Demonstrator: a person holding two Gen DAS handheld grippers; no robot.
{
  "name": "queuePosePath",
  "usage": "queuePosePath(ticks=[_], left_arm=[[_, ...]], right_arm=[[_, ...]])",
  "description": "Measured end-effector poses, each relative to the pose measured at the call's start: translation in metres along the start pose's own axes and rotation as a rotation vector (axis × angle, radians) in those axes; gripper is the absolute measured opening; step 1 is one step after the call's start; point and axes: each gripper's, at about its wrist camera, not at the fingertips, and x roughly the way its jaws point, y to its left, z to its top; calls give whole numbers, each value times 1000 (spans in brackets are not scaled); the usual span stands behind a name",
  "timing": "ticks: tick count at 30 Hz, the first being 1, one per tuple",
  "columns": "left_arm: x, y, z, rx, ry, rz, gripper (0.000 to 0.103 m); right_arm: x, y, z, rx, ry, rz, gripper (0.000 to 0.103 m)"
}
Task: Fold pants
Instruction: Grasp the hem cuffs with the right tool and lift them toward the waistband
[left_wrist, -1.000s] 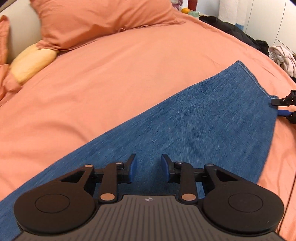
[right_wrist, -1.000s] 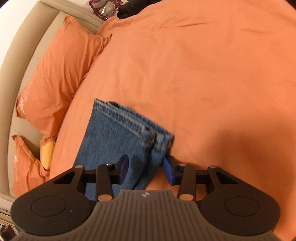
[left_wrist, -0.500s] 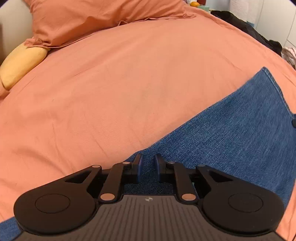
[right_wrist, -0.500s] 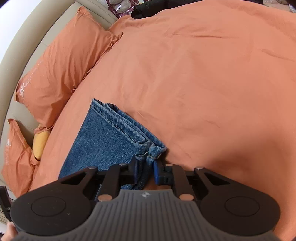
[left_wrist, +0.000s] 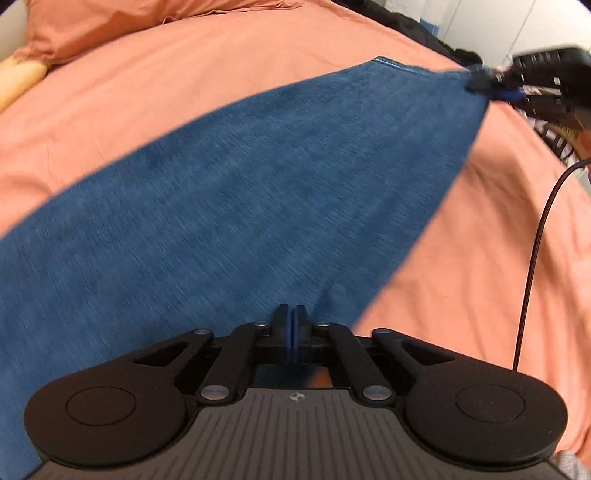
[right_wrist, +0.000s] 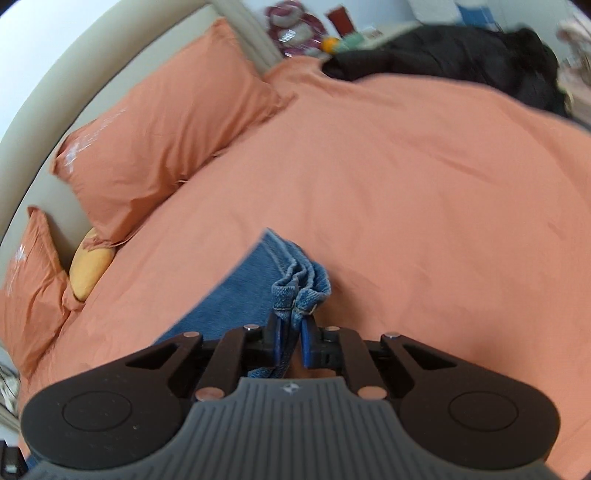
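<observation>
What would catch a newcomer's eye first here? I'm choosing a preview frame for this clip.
The blue jeans stretched across the orange bedspread dominate. The right gripper, its jaws closing, has the bunched hem between them, while the left gripper is shut at the jeans' near edge. Orange pillows lean on the headboard at upper left.

Each gripper, the left gripper (left_wrist: 293, 332) and the right gripper (right_wrist: 293, 341), has black linkage arms, two round black discs, silver and copper-coloured screws, blue pads and a grey ribbed body with a small cross mark. A thin black cable (left_wrist: 535, 240) hangs right of the left gripper.
</observation>
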Motion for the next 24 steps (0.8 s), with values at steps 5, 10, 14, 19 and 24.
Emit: queuePosePath(ticks=[5, 10, 14, 19, 24], left_arm=[[-21, -8, -22, -39, 17, -109, 0], [-74, 10, -48, -66, -58, -118, 2], [-114, 51, -67, -116, -104, -46, 4], [-158, 108, -103, -243, -168, 29, 4], [-178, 145, -130, -350, -205, 61, 4]], right_arm=[[-32, 64, 11, -150, -39, 8, 5], [-72, 140, 8, -333, -82, 62, 5], [-91, 207, -9, -452, -97, 117, 5], [-94, 289, -46, -550, -76, 188, 5], [-75, 354, -109, -635, -1, 265, 5]])
